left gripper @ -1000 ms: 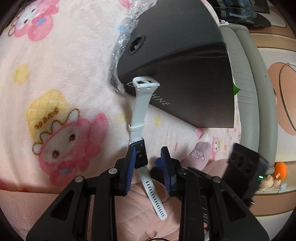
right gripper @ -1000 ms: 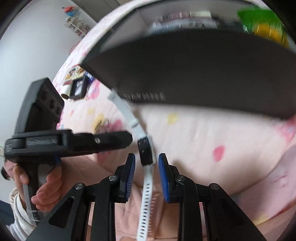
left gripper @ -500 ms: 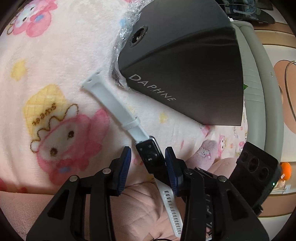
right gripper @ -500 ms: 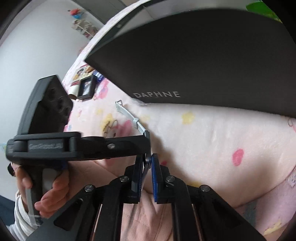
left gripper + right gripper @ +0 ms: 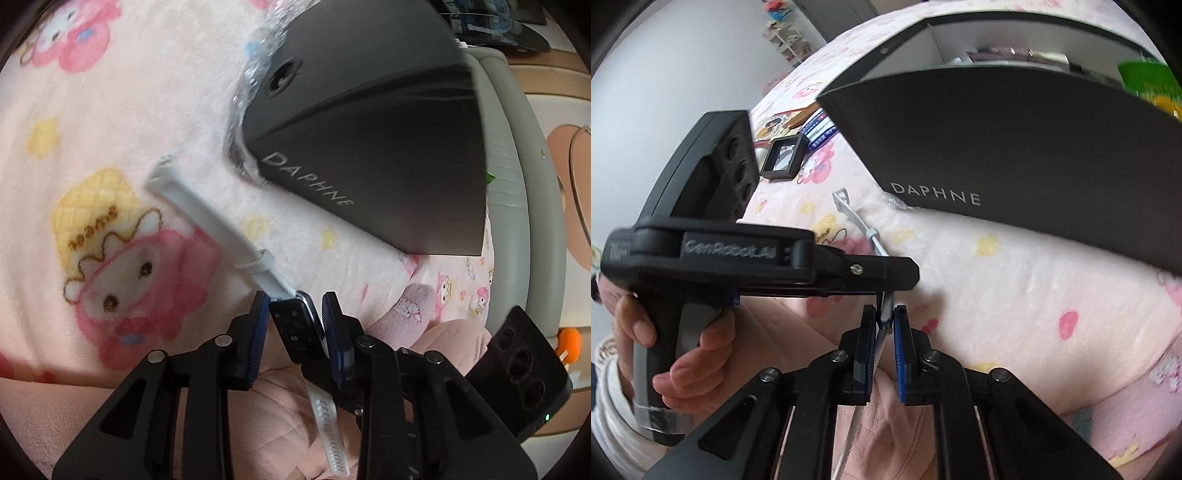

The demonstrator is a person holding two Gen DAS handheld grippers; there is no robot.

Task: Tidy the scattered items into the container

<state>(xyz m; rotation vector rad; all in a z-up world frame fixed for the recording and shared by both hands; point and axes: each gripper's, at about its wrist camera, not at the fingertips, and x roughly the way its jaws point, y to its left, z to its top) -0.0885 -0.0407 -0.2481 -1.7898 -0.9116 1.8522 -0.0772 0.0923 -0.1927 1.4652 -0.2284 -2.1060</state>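
Since the frames a second back, when the right gripper [image 5: 884, 328] stood wide around the watch [image 5: 299, 328] and the left held it against one pad, the grip has changed over: the right pads are now pressed flat on the watch body's two faces, seen edge-on in the right wrist view. The left gripper [image 5: 295, 325] brackets the same body; its right pad touches the case, the left pad shows a sliver of gap, so I cannot tell whether it clamps or merely steadies.

The watch hangs in the air just in front of the black DAPHNE box [image 5: 1015, 147], between it and the person's lap. One white strap half [image 5: 210, 225] slants up toward the box's near corner, apart from it; the perforated half [image 5: 330, 432] droops down.

Judgement — the watch is secured on the right side and free to travel to the box.

Box: open-topped, white inside; a green packet [image 5: 1148, 79] and some flat items, too small to name, already lie in it.

Beyond the box's left corner, on the pink blanket [image 5: 1015, 280] — a small black frame [image 5: 783, 158], a blue-striped lanyard [image 5: 822, 129] and cards are outside it.
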